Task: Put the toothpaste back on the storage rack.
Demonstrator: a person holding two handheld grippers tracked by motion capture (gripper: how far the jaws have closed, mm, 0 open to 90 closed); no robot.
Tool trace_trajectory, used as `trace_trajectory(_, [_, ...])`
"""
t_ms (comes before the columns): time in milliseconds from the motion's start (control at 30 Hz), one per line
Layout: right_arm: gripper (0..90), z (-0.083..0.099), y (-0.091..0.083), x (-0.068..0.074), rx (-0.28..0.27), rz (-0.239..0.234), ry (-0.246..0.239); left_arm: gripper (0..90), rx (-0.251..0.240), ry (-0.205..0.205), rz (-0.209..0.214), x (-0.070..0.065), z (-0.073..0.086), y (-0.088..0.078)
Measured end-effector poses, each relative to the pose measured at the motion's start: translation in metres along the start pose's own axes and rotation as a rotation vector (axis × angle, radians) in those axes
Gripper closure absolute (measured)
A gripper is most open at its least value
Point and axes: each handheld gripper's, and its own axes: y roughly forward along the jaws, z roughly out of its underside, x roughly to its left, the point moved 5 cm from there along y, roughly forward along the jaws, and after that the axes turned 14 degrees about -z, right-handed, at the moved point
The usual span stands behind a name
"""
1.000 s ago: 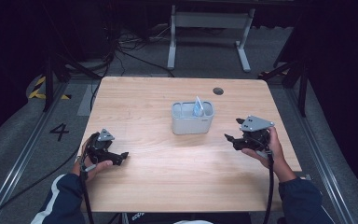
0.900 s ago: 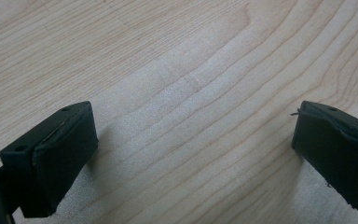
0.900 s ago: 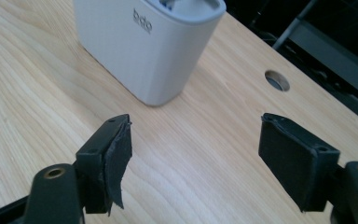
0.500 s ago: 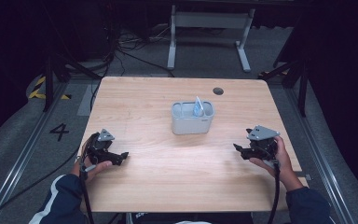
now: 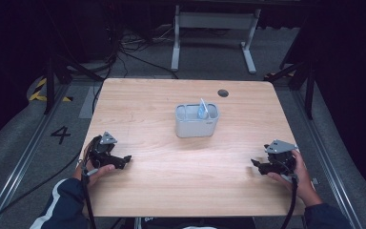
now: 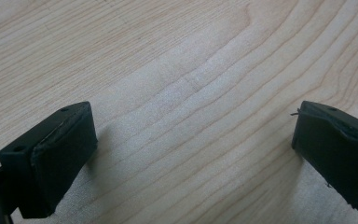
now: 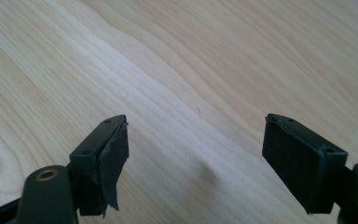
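Both claws rest jaws apart and empty near the bench's front corners, left claw and right claw well apart from the grey holder with its blue-tipped item mid-bench, so a hasty reach risks tipping that light holder.

Bin mid-table, between left tool and right tool.

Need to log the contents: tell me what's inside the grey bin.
The bin holds a pale blue item standing up at its right side, poking above the rim. The left part looks empty; the bottom is hidden by the front wall.
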Motion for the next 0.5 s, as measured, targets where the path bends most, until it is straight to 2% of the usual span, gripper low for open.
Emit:
trace_trajectory(67, [23.0, 0.006, -0.002, -0.002, -0.017, -0.013, 0.032, 0.2, 0.000, 0.000, 0.000, 0.000, 0.000, 0.000])
trace_trajectory(100, [22.7, 0.009, -0.003, -0.002, -0.024, -0.016, 0.043, 0.2, 0.003, -0.012, 0.005, -0.001, 0.000, 0.000])
trace_trajectory(267, [19.5, 0.028, -0.001, -0.006, -0.044, -0.038, 0.115, 0.2, 0.002, -0.007, 0.011, -0.001, 0.000, 0.000])
trace_trajectory(333, [18.6, 0.034, -0.002, -0.007, -0.084, -0.050, 0.148, 0.1, 0.002, -0.008, 0.011, -0.001, 0.000, 0.001])
trace_trajectory(400, [17.7, 0.039, -0.002, -0.008, -0.110, -0.068, 0.200, 0.1, 0.002, -0.008, 0.012, -0.001, 0.000, 0.001])
trace_trajectory(500, [15.8, 0.041, -0.003, -0.010, -0.107, -0.071, 0.238, 0.2, 0.001, -0.007, 0.011, -0.001, 0.000, 0.001])
